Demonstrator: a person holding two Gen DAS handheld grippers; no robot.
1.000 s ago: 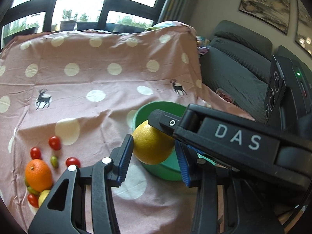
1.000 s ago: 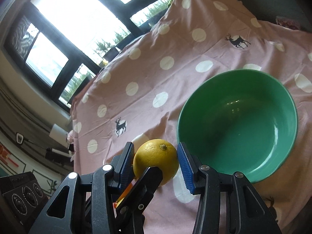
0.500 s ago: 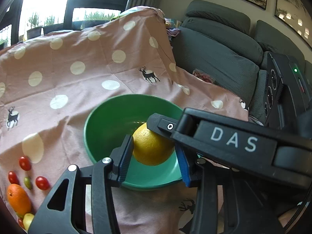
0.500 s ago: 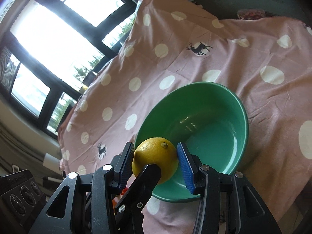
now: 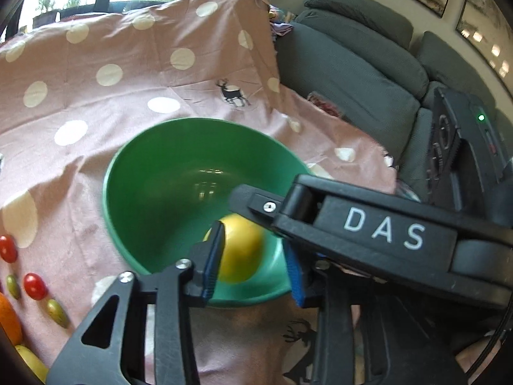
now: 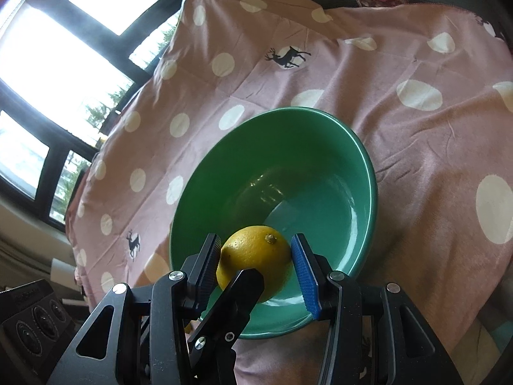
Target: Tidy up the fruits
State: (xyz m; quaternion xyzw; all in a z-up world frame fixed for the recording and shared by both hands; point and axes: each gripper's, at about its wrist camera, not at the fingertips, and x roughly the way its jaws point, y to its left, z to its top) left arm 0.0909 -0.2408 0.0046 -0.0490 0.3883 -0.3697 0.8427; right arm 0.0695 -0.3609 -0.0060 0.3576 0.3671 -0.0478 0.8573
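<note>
Both grippers tilt downward – left gripper (image 5: 253, 261) fingers closing, right gripper (image 6: 260, 268) fingers clamped.

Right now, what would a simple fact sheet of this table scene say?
Surface: pink dotted cloth
Container: green bowl, nothing resting in it
Held fruit: lemon, clamped by the right gripper at the bowl's near side; contact with the bowl cannot be told
Left gripper: jaws closing, lemon seen in their gap, no grip visible
Fruit waiting on the cloth: cherry tomatoes, orange
Background: grey sofa
</note>
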